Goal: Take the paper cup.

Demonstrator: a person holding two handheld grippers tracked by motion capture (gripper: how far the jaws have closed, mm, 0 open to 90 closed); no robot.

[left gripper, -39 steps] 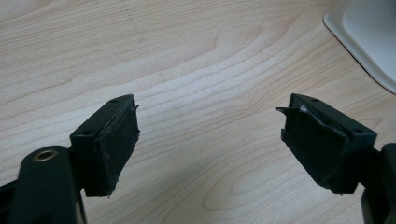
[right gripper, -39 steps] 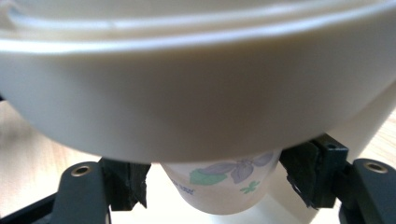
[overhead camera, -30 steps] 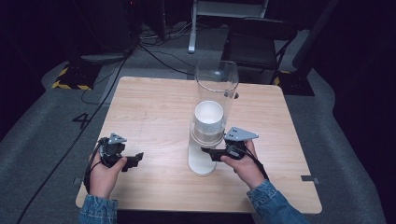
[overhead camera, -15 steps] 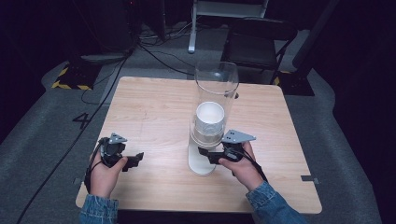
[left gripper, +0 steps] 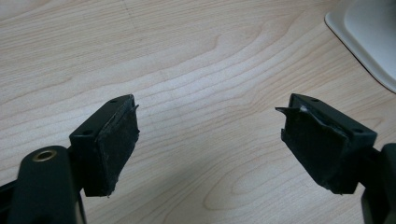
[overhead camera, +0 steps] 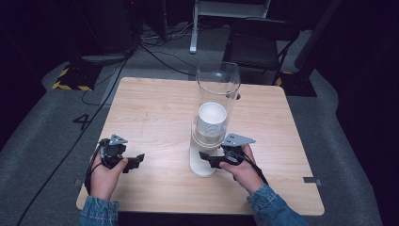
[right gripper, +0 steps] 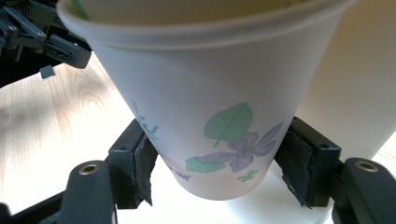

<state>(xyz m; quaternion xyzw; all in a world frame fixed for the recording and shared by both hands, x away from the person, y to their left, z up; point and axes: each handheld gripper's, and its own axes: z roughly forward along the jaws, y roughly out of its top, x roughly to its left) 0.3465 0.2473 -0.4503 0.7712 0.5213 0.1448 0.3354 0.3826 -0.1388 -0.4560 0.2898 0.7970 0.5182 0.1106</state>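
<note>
The right claw (right gripper: 219, 161) was clamped on a paper cup (right gripper: 205, 102), its pads pressed against the lower wall on either side of the printed leaf and flower. The cup sat at the bottom of a clear tube dispenser (overhead camera: 217, 94) rising above and beyond that claw, on a white base (overhead camera: 203, 165) on the desk (overhead camera: 150, 113). The left claw (left gripper: 210, 144) hovered low over bare desk with its jaws wide apart and nothing between them, the white base just off to one side.

The grip looked low and narrow on a tapered, thin-walled cup; a hard squeeze could crush the wall, and a crooked pull could jam it against the tube or drag the unsteadied dispenser along. More than one cup might come away if they are nested.

The cup's rim ran out of the right gripper view, its inside was barely visible, and how many cups were stacked in the tube I could not tell.
</note>
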